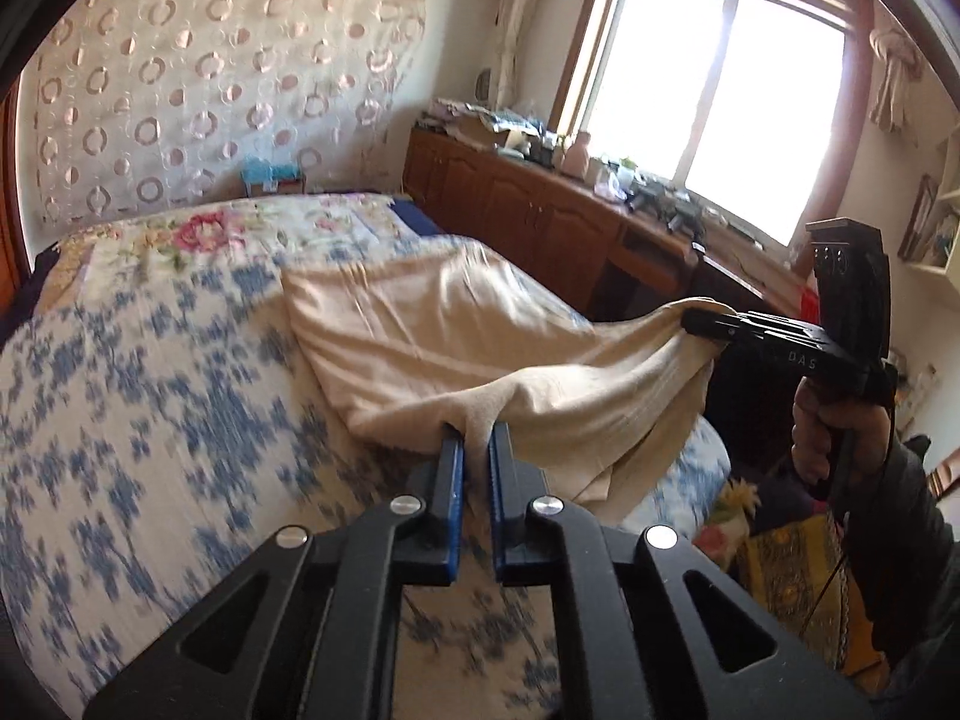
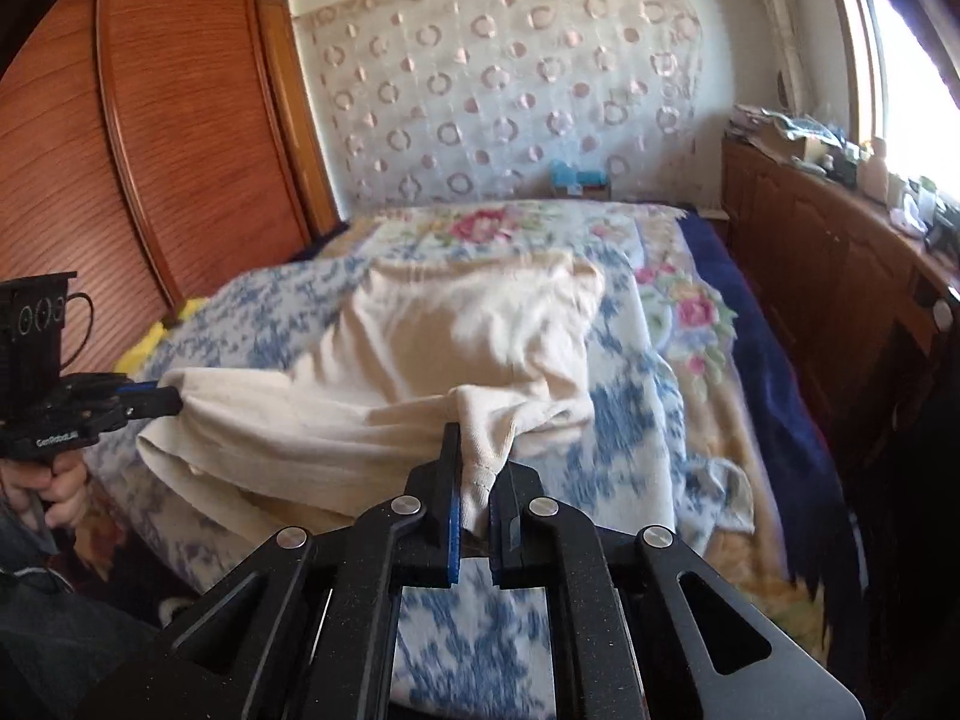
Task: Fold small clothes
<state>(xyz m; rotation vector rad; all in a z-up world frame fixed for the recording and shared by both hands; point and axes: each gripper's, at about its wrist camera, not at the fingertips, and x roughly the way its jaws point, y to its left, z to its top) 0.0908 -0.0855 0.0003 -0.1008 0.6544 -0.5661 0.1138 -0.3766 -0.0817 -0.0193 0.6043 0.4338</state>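
A cream cloth garment [image 1: 456, 336] lies spread over the bed, its near edge lifted. My left gripper [image 1: 477, 438] is shut on one near corner of it. My right gripper [image 2: 480, 462] is shut on the other near corner, with fabric bunched between its fingers. In the left wrist view the right gripper [image 1: 708, 324] shows at right, holding its corner above the bed's edge. In the right wrist view the left gripper [image 2: 168, 399] shows at left, pinching the garment [image 2: 456, 336]. The far part of the garment rests on the blanket.
The bed has a blue and white floral blanket [image 1: 150, 372] [image 2: 630, 420]. A wooden cabinet [image 1: 540, 210] with clutter stands under the window. A wooden wardrobe [image 2: 150, 150] stands left of the bed. A patterned curtain [image 2: 510, 78] covers the far wall.
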